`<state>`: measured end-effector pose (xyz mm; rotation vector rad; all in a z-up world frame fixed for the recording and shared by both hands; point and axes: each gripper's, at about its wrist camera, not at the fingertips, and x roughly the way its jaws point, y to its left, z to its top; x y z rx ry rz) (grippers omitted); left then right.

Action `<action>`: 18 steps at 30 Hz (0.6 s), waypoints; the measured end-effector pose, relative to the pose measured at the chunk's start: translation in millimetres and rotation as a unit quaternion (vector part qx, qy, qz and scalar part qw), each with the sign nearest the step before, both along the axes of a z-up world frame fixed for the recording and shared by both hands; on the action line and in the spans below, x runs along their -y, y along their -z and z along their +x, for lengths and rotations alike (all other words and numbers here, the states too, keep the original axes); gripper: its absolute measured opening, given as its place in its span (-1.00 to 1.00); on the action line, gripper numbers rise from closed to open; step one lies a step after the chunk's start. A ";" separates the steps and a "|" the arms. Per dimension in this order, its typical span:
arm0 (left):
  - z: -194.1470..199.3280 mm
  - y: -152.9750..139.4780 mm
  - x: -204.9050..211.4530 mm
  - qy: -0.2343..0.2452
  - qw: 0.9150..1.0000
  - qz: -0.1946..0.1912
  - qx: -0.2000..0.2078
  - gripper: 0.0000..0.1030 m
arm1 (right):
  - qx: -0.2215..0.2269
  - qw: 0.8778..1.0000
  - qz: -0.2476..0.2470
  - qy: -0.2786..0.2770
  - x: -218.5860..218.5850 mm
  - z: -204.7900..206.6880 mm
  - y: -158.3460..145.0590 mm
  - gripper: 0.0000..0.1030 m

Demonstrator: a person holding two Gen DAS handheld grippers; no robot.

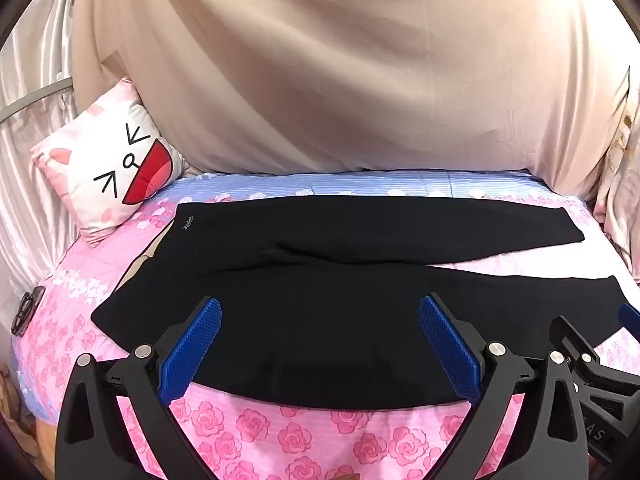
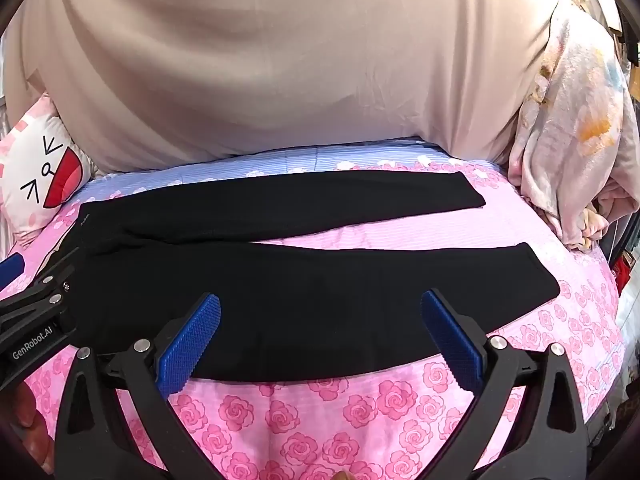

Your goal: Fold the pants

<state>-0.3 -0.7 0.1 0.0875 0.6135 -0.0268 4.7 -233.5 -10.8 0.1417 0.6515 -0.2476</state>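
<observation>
Now the left gripper (image 1: 320, 344) has its two blue-padded fingers (image 1: 190, 350) spread wide apart, and nothing is between them. It hangs over the near edge of the black pants (image 1: 320, 300), at the wider end where the waist is. The right gripper (image 2: 320, 340) is released in the same way, the jaws wide and empty, and it hangs over the near edge of the pants too, more toward the leg part. Whether the pads touch the cloth or stay just above it, I cannot tell. The two tools are near each other: a part of the right one shows at the right border of the left wrist view, and the left one, with the words "GenRobot.AI" on its body, shows at the left border of the right wrist view.

The pants lie flat and unfolded on the bedsheet (image 2: 320, 420), which is pink with roses near the tools and blue with stripes beyond the pants. Both legs are stretched out to the right with a narrow gap of sheet between them.

Beyond the waist end of the pants, a cat-face pillow (image 1: 108, 168) leans upright. Behind the pants hangs a beige curtain (image 1: 320, 80). Past the leg ends, a crumpled pale blanket (image 2: 572, 140) is piled up.
</observation>
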 end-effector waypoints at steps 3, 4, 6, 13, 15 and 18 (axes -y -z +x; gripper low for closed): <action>-0.2 -0.4 0.7 0.003 1.000 -0.002 -0.001 0.89 | 0.001 1.000 0.000 0.000 1.1 1.8 0.6 0.91; -0.4 -0.5 1.2 0.006 1.000 -0.003 -0.002 0.89 | 0.004 1.000 -0.001 0.000 -2.4 2.6 -2.9 0.91; -3.6 1.9 2.1 0.006 1.000 -0.002 -0.003 0.89 | 0.004 1.000 -0.002 0.000 -2.5 5.3 -3.7 0.91; -4.7 3.1 1.6 0.011 1.000 0.000 -0.003 0.89 | 0.013 1.000 -0.004 0.003 -5.4 5.2 -5.2 0.91; -1.0 3.5 -1.1 0.012 1.000 -0.002 -0.006 0.89 | 0.015 1.000 -0.002 -0.001 -0.8 1.3 -4.9 0.91; -1.2 3.9 -1.8 0.010 1.000 -0.004 -0.006 0.89 | 0.014 1.000 0.000 -0.001 -0.6 2.6 -5.6 0.91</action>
